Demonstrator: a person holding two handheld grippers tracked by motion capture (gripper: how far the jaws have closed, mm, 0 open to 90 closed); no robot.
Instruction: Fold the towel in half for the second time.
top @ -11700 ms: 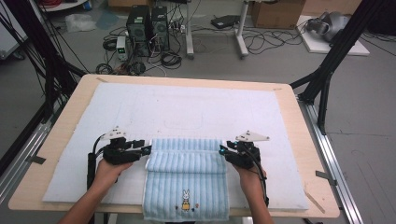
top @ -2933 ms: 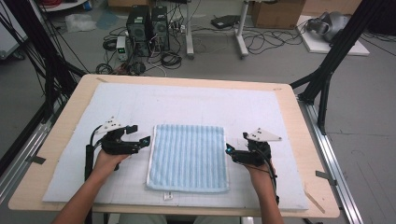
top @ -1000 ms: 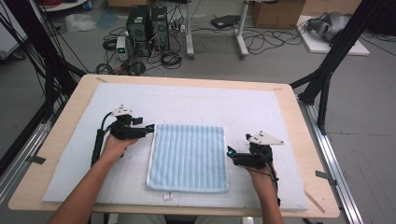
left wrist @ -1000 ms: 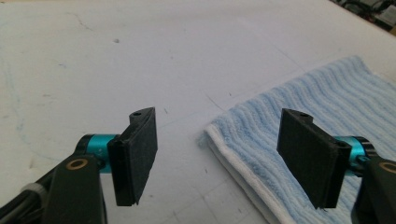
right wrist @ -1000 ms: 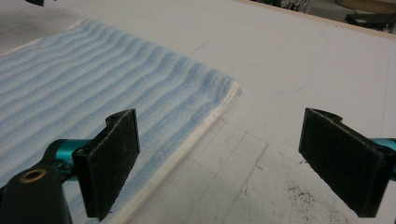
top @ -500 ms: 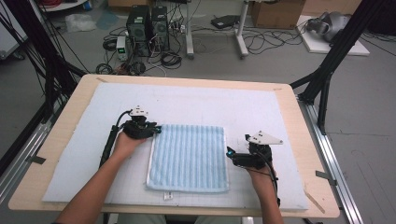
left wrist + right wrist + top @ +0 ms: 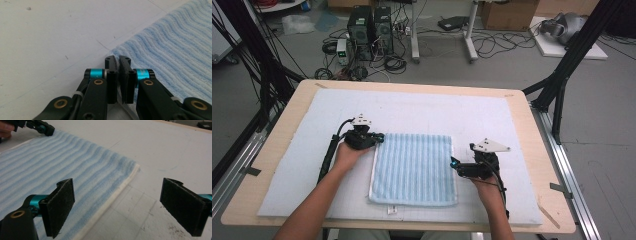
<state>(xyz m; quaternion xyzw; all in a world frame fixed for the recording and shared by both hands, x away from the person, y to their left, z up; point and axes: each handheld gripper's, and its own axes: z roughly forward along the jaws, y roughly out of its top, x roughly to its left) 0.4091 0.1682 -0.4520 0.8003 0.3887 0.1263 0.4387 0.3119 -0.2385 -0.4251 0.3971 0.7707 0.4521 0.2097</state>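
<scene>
Towel [image 7: 413, 169] laid folded flat mid-mat [image 7: 522, 200]. Far-left corner pinched by left gripper [image 7: 118, 61], jaws just closed. Right gripper [image 7: 117, 202] spread wide over right edge, nothing gripped. Next fold judged not begun.

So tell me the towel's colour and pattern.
The towel is light blue with darker blue ribbed stripes and a white edge, clearest in the right gripper view.

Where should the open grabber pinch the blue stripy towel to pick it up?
Probably the far right corner of the blue striped towel, near its white edge. The towel lies flat, so only edges and corners offer a lip. The right gripper waits open beside that edge and could slide in low from the right, matching the left gripper, shut at the far left corner.
</scene>
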